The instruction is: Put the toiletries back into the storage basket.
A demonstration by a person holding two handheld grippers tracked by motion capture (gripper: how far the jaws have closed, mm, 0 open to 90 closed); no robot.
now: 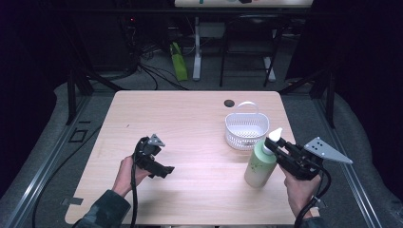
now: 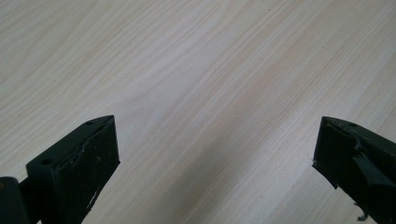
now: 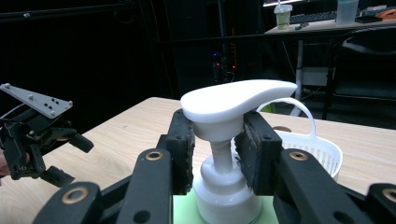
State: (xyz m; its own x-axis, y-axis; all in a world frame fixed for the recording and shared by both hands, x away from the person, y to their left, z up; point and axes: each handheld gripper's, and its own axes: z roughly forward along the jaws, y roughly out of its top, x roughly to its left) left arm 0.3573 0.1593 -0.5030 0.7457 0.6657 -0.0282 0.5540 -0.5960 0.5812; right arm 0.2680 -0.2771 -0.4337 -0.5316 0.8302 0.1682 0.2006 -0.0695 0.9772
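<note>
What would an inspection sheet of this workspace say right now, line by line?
Surface: pale wooden table, bare apart from the job's things.
Job's things: green pump bottle upright; white basket just behind it.
Clutter: nothing seen.
Grippers: right tongs shut on the bottle's pump neck; left tongs open, holding nothing.
Cables: one trails from each tool over the table's near edge.
Surroundings: dark room, desk legs and floor cables behind the table.

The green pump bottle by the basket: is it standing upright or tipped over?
Upright. The green pump bottle stands on its base on the table, pump head on top, with the right hand-held gripper closed on its neck beside the white basket.
</note>
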